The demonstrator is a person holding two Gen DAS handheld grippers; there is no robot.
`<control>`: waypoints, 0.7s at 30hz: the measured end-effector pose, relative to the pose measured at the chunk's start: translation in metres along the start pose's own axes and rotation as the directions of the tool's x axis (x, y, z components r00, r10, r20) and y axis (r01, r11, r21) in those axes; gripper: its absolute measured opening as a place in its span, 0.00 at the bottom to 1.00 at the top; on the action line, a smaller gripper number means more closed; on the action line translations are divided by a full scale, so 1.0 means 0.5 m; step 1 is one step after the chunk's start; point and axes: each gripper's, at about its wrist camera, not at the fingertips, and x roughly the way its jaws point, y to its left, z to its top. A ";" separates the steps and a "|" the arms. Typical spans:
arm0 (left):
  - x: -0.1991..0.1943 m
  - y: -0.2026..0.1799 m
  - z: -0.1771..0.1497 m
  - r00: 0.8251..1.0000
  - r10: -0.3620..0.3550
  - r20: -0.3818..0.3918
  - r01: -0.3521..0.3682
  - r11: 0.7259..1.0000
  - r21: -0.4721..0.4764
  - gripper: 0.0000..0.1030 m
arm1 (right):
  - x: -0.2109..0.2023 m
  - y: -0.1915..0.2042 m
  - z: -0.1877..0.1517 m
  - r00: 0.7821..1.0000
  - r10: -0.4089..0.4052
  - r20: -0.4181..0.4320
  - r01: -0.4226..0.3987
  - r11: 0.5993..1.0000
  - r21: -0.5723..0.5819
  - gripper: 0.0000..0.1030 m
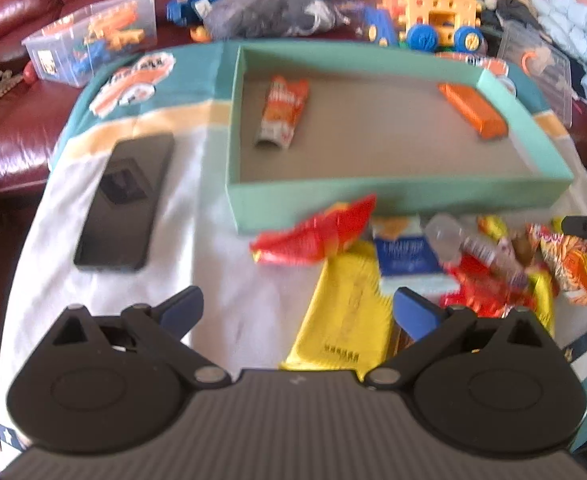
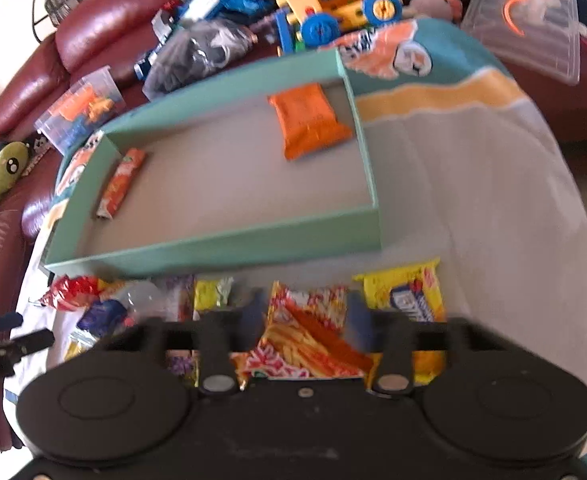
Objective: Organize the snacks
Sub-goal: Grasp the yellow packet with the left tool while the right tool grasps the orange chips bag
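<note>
Green box point(image 1: 393, 200): striped orange packet point(image 1: 281, 112) upper left, plain orange packet point(image 1: 473, 110) upper right.
Left gripper point(image 1: 297, 308): jaws open, empty.
Right gripper point(image 2: 305, 312): jaws closed on noodle packet point(image 2: 309, 336).

right gripper point(image 2: 305, 320): its fingertips are smearing into blur; whether the pads are pressing the fries packet point(image 2: 309, 344) is not showing.
fries packet: its lower edge is hiding behind the gripper body.
yellow packet point(image 2: 407, 296): its lower half is hiding behind the right finger.
yellow wrapper point(image 1: 343, 316): its print is blurring past reading.
snack pile point(image 1: 505, 268): the packets are overlapping; the count is not showing.
other gripper point(image 2: 9, 340): the left edge is cutting it off.
</note>
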 end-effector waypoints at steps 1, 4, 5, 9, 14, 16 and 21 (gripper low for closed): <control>0.005 -0.001 -0.004 1.000 0.000 -0.005 0.000 1.000 0.005 1.00 | 0.003 -0.002 -0.004 1.000 0.011 -0.009 -0.011 1.000 0.015 0.17; 0.028 -0.012 -0.015 1.000 -0.001 -0.029 0.002 0.999 0.043 1.00 | 0.006 0.004 -0.028 0.999 0.022 -0.036 -0.022 1.000 0.010 0.17; 0.037 -0.018 -0.015 0.999 0.001 -0.037 0.001 0.998 0.057 1.00 | 0.004 0.006 -0.038 0.999 0.030 -0.044 -0.030 1.000 0.006 0.17; 0.063 -0.041 -0.021 0.999 0.008 -0.054 -0.002 0.993 0.117 1.00 | -0.002 0.010 -0.087 0.997 0.034 -0.063 -0.036 0.999 -0.032 0.17; 0.089 -0.064 -0.019 0.998 -0.004 -0.057 0.013 0.986 0.166 0.78 | -0.019 -0.002 -0.108 0.997 0.048 -0.066 -0.049 0.999 -0.006 0.21; 0.087 -0.068 -0.023 0.997 -0.043 -0.062 0.052 0.986 0.159 0.53 | -0.035 -0.010 -0.109 0.997 0.056 -0.049 -0.055 0.998 0.028 0.28; 0.067 -0.074 -0.056 0.996 -0.046 -0.078 0.057 0.987 0.151 0.51 | -0.049 -0.012 -0.123 0.999 0.017 -0.043 -0.015 0.999 0.044 0.54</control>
